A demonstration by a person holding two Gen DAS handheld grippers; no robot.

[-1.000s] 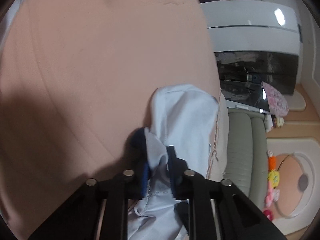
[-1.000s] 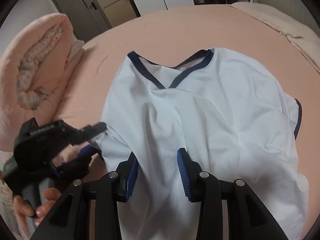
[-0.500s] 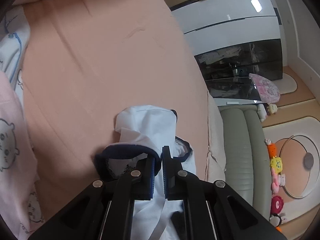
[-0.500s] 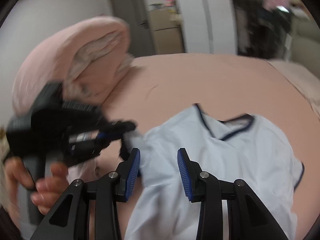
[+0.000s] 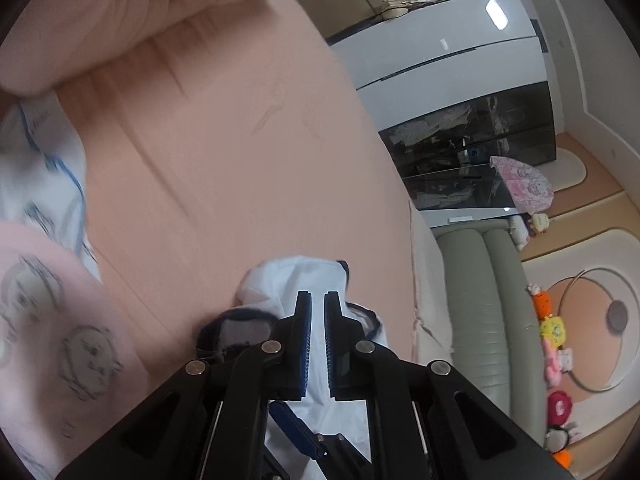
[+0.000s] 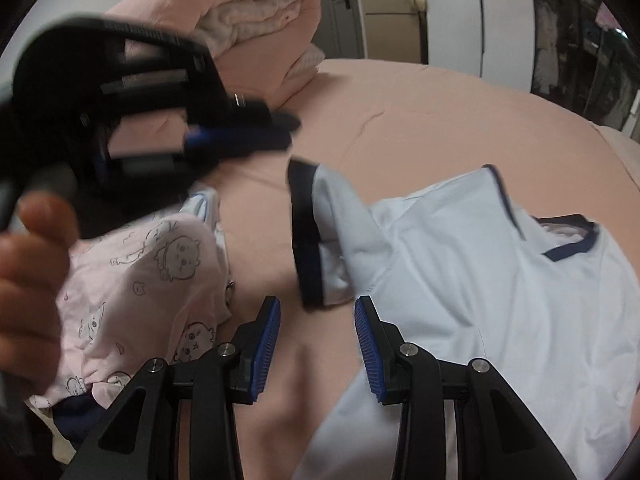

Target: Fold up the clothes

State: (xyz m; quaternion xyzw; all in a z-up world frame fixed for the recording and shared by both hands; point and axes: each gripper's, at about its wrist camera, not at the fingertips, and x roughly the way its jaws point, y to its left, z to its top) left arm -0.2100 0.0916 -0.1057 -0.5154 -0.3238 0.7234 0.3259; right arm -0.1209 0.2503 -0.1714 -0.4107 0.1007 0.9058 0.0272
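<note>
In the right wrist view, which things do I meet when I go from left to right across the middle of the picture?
Person's hand → pink printed garment → navy-edged sleeve → body of the light blue shirt.

You have one pale blue navy-trimmed shirt, one pink cartoon-print garment, one rolled pink quilt, and two grippers: left gripper, right gripper.

The black left gripper with blue pads is closed, empty; the matching right gripper stands parted, empty.
</note>
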